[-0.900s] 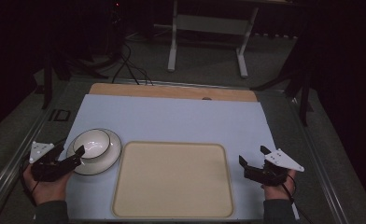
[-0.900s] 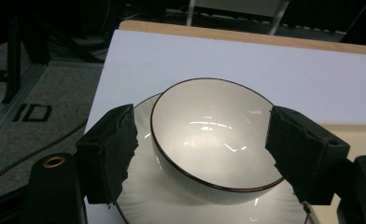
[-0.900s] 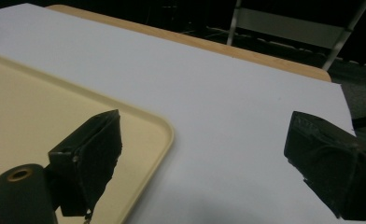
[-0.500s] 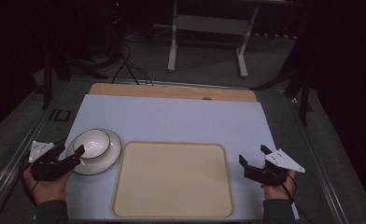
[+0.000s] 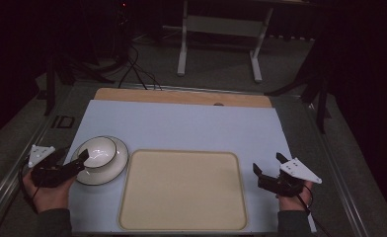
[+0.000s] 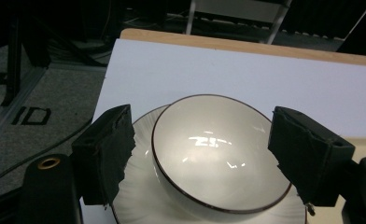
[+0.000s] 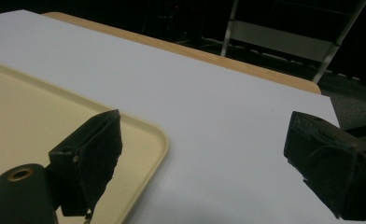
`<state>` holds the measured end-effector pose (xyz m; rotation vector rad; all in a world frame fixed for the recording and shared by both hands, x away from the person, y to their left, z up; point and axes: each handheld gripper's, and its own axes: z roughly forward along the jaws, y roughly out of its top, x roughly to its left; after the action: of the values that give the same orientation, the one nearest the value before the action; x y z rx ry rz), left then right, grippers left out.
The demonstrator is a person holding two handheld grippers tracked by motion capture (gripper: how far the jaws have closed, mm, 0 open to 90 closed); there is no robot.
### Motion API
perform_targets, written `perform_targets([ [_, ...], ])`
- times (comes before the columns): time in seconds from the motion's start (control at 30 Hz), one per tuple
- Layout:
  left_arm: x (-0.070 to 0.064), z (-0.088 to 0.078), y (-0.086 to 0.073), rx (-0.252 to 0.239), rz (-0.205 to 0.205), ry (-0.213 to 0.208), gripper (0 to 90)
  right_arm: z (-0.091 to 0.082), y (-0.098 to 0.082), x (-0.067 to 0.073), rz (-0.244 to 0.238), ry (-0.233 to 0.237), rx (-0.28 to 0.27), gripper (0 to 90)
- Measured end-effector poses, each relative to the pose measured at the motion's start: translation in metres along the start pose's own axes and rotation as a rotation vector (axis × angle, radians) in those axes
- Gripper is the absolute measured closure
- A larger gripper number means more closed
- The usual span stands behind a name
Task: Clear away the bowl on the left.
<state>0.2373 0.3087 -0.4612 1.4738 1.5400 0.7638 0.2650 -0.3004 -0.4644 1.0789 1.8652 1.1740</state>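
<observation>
Left tongs reaching for the bowl on its plate

The bowl sits on a plate on the counter, just left of the tray. The left tongs are wide open with the bowl between the pads, not pinching it. If they close on the round, shiny side, the bowl could slip or tip and clink the plate. The right tongs are open too, holding nothing, just right of the tray.

Dim pics, dark bg, sharp.
</observation>
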Motion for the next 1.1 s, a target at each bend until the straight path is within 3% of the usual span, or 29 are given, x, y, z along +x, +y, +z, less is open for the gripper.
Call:
perform_targets([
  [0.33,0.002,0.005,0.005,0.008,0.000,0.020,23.6,-0.001,0.000,0.000,0.003,-0.023,-0.009,11.0],
  [1.1,0.010,0.026,0.004,0.076,-0.007,0.024,25.5,-0.001,0.000,0.000,0.013,-0.021,-0.029,11.0],
])
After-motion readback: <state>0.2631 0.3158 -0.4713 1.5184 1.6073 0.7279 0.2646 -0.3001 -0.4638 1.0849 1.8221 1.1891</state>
